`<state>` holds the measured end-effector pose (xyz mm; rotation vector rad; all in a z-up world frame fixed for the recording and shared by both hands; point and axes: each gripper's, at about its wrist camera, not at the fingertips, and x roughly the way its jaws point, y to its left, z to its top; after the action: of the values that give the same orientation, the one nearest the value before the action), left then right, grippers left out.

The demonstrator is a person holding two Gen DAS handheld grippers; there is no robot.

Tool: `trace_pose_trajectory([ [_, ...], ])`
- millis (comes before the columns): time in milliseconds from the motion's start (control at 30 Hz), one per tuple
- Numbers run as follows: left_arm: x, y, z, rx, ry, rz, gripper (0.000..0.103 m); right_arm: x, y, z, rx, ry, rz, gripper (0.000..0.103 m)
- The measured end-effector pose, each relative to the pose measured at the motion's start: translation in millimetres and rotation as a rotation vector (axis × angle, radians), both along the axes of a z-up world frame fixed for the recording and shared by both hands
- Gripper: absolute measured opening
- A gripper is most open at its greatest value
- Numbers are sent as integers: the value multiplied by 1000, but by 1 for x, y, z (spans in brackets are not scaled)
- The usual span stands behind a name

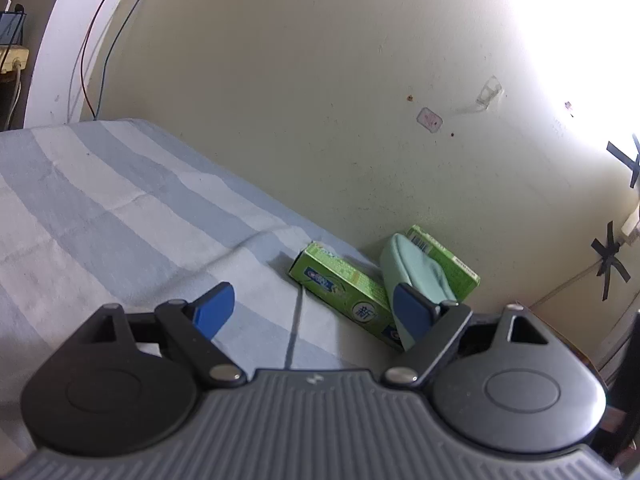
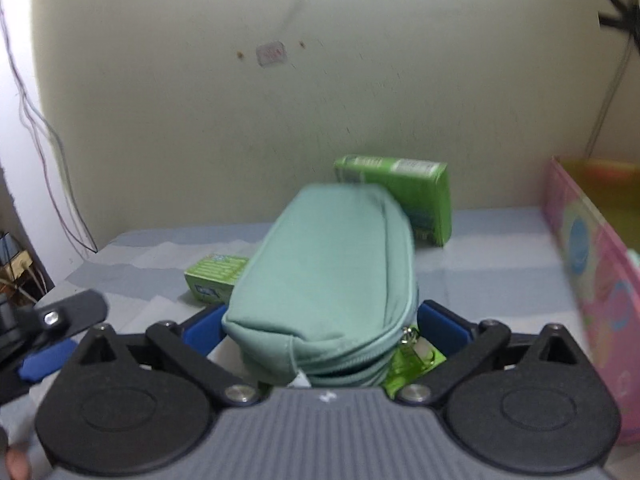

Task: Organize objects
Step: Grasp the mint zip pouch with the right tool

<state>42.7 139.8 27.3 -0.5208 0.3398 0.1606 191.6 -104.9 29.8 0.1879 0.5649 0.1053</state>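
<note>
Your right gripper (image 2: pixel 320 320) pinches the mint-green zip pouch (image 2: pixel 328 276) across its near end; your left gripper (image 1: pixel 312 312) is spread, holding nothing, above the striped cloth (image 1: pixel 100 208). The pouch looks soft and light, so it should sag: grip the mid-body. Its long axis runs away from you, toward 2 green boxes (image 2: pixel 416 196) by the wall.

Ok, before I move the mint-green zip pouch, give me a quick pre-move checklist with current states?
1. Right gripper shut on the mint-green fabric zip pouch: ok.
2. Pouch zipper closed: cannot tell.
3. Left gripper open and holding nothing: ok.
4. Pouch free of the green toothpaste box lying flat: not ok, it overlaps it.
5. Upright green box behind clear of pouch: cannot tell.
6. Pink box at right clear of the gripper: ok.
</note>
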Motion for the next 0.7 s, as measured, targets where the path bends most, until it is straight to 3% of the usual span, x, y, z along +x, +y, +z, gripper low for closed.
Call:
trace_pose_trajectory([
  [67, 0, -2, -1, 12, 6, 1, 88, 3, 2, -3, 11, 8, -5, 102],
  [167, 1, -2, -2, 15, 18, 2, 88, 4, 3, -5, 12, 37, 22, 86],
  [367, 0, 2, -3, 3, 43, 19, 88, -23, 1, 4, -19, 20, 89, 73],
  [467, -2, 5, -4, -4, 45, 30, 88, -58, -9, 8, -68, 22, 163, 73],
  [567, -4, 4, -4, -17, 35, -1, 88, -111, -28, 10, -118, 22, 323, 75],
  [700, -7, -12, 0, -31, -25, -201, 87, -194, -76, 13, -190, 57, 503, 81],
])
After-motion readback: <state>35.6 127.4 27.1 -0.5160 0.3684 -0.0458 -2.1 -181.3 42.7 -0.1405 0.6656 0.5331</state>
